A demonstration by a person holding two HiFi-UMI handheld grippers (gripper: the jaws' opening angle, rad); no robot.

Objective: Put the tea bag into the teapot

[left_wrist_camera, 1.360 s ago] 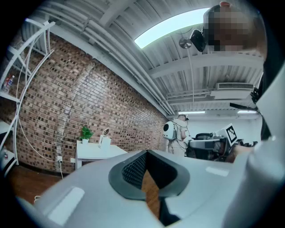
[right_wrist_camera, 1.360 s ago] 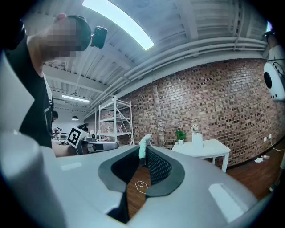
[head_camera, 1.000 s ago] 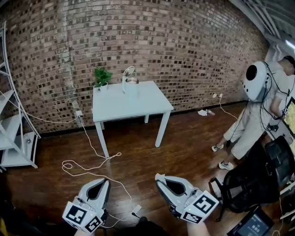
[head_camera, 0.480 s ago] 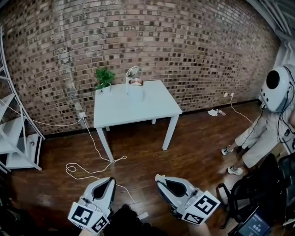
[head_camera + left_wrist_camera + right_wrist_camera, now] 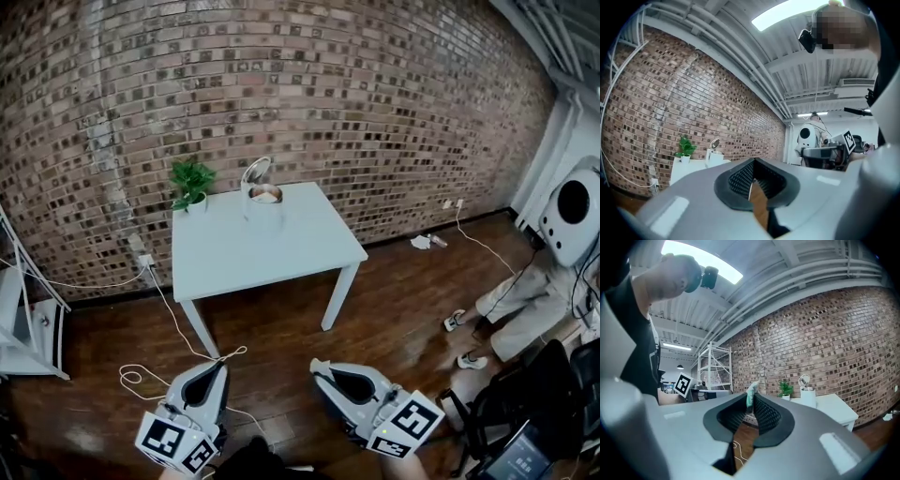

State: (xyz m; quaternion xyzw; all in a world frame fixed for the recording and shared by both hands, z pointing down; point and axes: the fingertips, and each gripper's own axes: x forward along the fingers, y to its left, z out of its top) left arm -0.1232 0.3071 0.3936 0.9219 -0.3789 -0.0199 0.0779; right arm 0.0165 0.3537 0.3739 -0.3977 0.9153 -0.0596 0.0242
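A white teapot (image 5: pixel 263 202) with its lid tipped open stands at the back of a white table (image 5: pixel 272 253) against the brick wall, several steps ahead; it also shows as the teapot (image 5: pixel 806 394) and the teapot (image 5: pixel 714 157). My right gripper (image 5: pixel 319 367) is held low over the wood floor. In the right gripper view it (image 5: pixel 751 397) is shut on a pale green tea bag (image 5: pixel 750 393) that sticks up past the tips. My left gripper (image 5: pixel 217 369) is held beside it, its jaws (image 5: pixel 753 161) shut with nothing between them.
A small potted plant (image 5: pixel 191 181) stands on the table left of the teapot. White cables (image 5: pixel 155 370) loop over the floor under the table. A white shelf unit (image 5: pixel 23 323) is at far left. A person in pale clothes (image 5: pixel 553 281) and a black chair (image 5: pixel 525 403) are at right.
The view has swung and drawn nearer: the table looks larger and sits further left, and the person has slid to the right edge. Both grippers keep the same pose.
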